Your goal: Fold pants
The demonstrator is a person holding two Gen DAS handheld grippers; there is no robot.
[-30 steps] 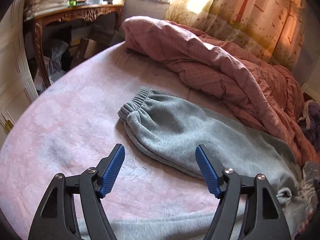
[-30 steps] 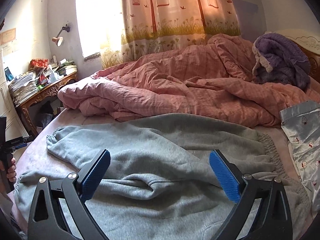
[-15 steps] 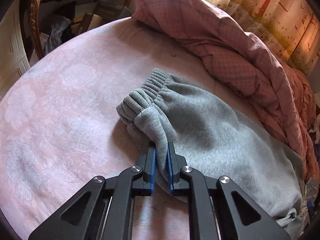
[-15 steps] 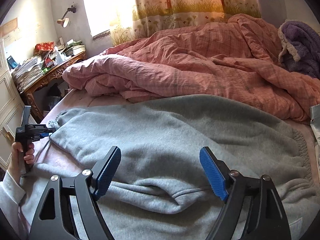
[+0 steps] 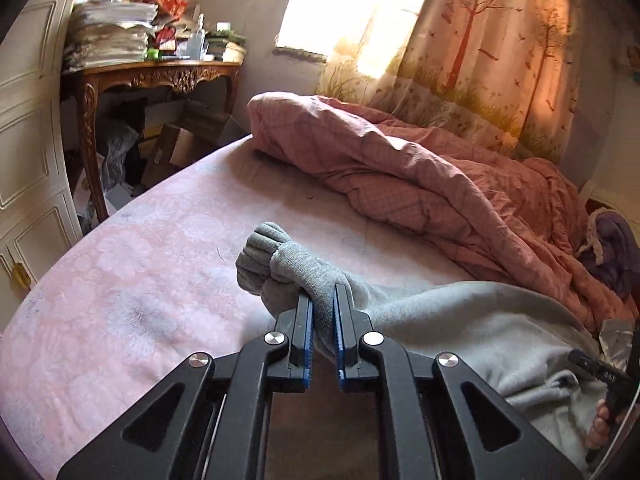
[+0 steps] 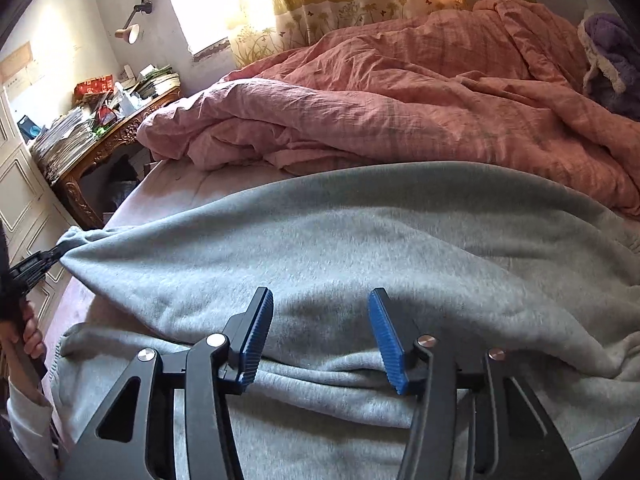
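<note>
Grey fleece sweatpants [image 6: 360, 248] spread on pink floral bed sheet [image 5: 120, 280], one leg cuff lifted.

L gripper [image 5: 323, 312] clamped on the ribbed cuff end, cloth raised off sheet. R gripper [image 6: 320, 332] jaws closing, blue pads [image 6: 256, 332] not yet pressing, over a fabric fold nr the pants' middle. Rumpled pink checked duvet [image 6: 400, 112] just behind pants; carved wooden side table [image 5: 160, 76] w/ paper stacks beyond the sheet's far edge.

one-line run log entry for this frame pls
left gripper: shut on pants cuff, lifted | right gripper: closing over pants, no pinch yet
</note>
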